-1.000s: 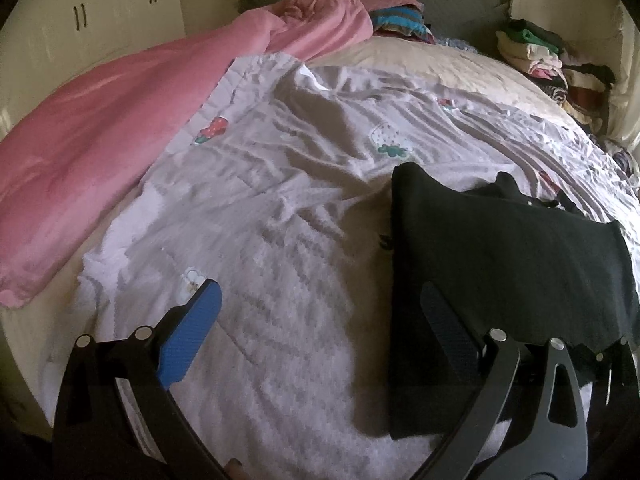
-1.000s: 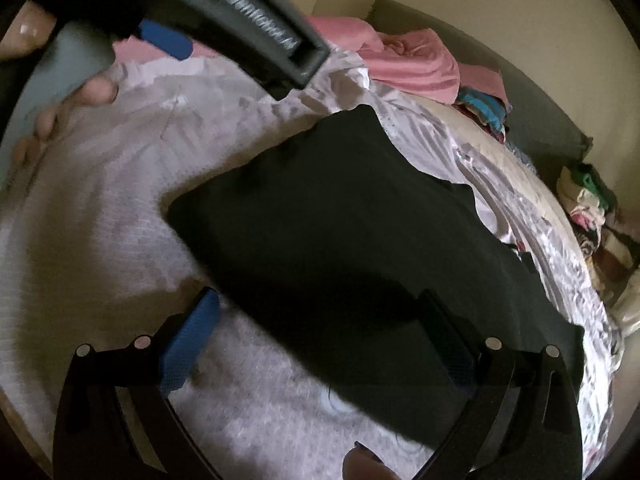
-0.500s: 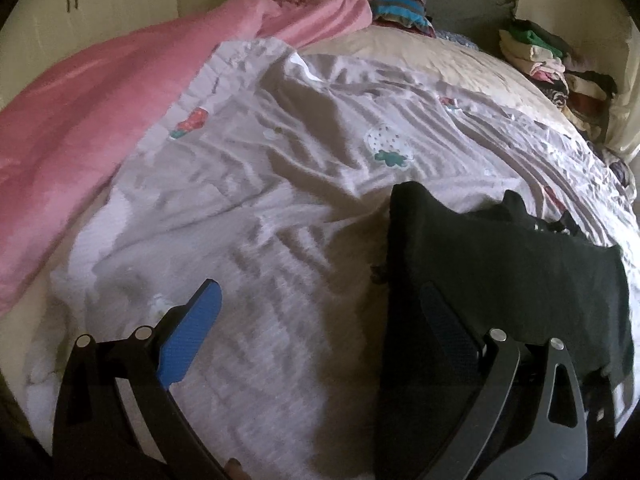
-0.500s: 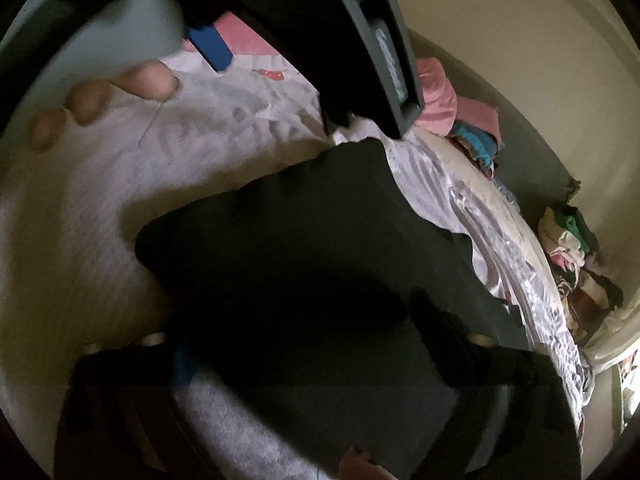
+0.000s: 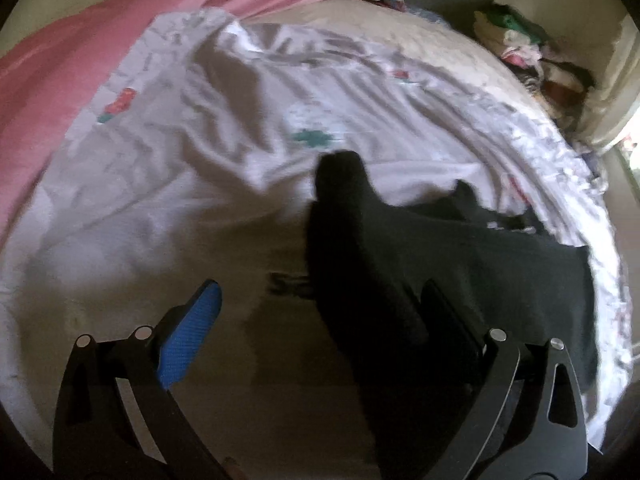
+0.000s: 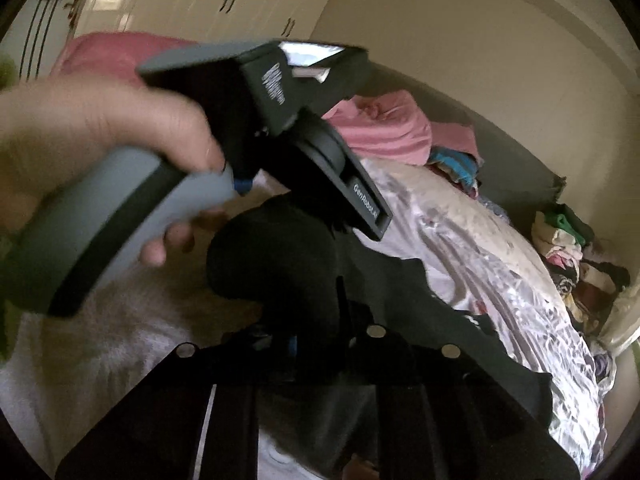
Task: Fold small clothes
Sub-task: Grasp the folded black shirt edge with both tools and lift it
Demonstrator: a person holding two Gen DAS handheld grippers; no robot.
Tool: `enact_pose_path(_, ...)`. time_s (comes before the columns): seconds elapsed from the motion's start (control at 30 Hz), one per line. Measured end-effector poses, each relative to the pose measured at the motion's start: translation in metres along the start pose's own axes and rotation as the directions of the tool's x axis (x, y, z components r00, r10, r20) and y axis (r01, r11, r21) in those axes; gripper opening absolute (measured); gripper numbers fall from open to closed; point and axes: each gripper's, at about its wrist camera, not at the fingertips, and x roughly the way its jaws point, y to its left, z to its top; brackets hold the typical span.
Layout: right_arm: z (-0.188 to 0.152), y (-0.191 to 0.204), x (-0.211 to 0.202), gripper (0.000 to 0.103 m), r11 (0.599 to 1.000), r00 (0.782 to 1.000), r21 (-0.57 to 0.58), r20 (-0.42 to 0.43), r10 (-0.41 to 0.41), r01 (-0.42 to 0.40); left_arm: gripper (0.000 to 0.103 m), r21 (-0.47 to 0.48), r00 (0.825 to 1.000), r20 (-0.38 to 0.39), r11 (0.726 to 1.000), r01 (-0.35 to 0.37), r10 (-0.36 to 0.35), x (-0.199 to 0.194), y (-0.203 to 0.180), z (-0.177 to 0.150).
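The black garment lies on a white printed bedsheet, spread from the centre of the left wrist view out toward 3 o'clock and down to 5 o'clock. One corner of it stands up in a dark peak just above centre, at about 12 o'clock from the left gripper.

The left gripper is spread wide. Its blue-padded finger sits at 8 o'clock over bare sheet, and its other finger at 4 o'clock lies over the black cloth; whether that finger touches the cloth cannot be told. Nothing is pinched between them.

In the right wrist view the right gripper is at 6 o'clock, its jaws closing and drawn narrow on a bunched fold of the black garment, which rises as a rounded hump from the fingers toward the centre. The rest of the cloth trails off to 4 o'clock across the sheet.

At 10 o'clock in that view a hand grips the grey handle of the left gripper's body, which reaches to about 12 o'clock above the hump.

A pink blanket lies at 10 o'clock in the left view, and a pile of clothes at 2 o'clock.
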Motion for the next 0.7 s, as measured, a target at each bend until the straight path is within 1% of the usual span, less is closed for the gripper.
enact_pose_path(0.07,-0.001,-0.009,-0.007,0.012,1.000,1.000,0.028,0.012,-0.009,0.008,0.093,-0.011,1.000,0.007,1.000,0.027,-0.027,-0.002,-0.007,0.000)
enact_pose_path(0.13,-0.002,-0.015,-0.012,0.012,0.999,1.000,0.047,0.023,-0.020,0.019,0.083,-0.020,0.998,0.011,0.998,0.058,-0.057,-0.006,-0.016,-0.001)
enact_pose_path(0.2,-0.006,-0.022,-0.020,0.012,0.997,0.999,0.069,0.036,-0.034,0.032,0.052,-0.016,0.996,0.014,0.996,0.084,-0.084,-0.010,-0.025,-0.002)
enact_pose_path(0.23,-0.008,-0.026,-0.024,0.011,0.996,0.998,0.078,0.042,-0.037,0.034,0.045,-0.011,0.995,0.017,0.995,0.103,-0.103,-0.014,-0.032,-0.002)
enact_pose_path(0.27,-0.010,-0.029,-0.028,0.011,0.995,0.998,0.088,0.047,-0.041,0.037,0.030,-0.004,0.993,0.021,0.993,0.116,-0.116,-0.017,-0.040,-0.003)
enact_pose_path(0.3,-0.012,-0.031,-0.032,0.011,0.995,0.998,0.095,0.052,-0.047,0.042,0.023,0.010,0.992,0.032,0.992,0.125,-0.125,-0.023,-0.049,-0.005)
enact_pose_path(0.4,-0.019,-0.041,-0.045,0.011,0.990,0.994,0.126,0.077,-0.076,0.066,0.018,0.040,0.988,0.072,0.991,0.131,-0.133,-0.038,-0.069,-0.006)
enact_pose_path(0.57,-0.032,-0.063,-0.074,0.011,0.979,0.983,0.174,0.127,-0.134,0.111,0.018,0.078,0.977,0.124,0.983,0.163,-0.172,-0.063,-0.103,-0.009)
enact_pose_path(0.7,-0.042,-0.079,-0.090,0.010,0.969,0.975,0.200,0.139,-0.175,0.146,0.018,0.102,0.969,0.148,0.978,0.183,-0.197,-0.075,-0.130,-0.013)
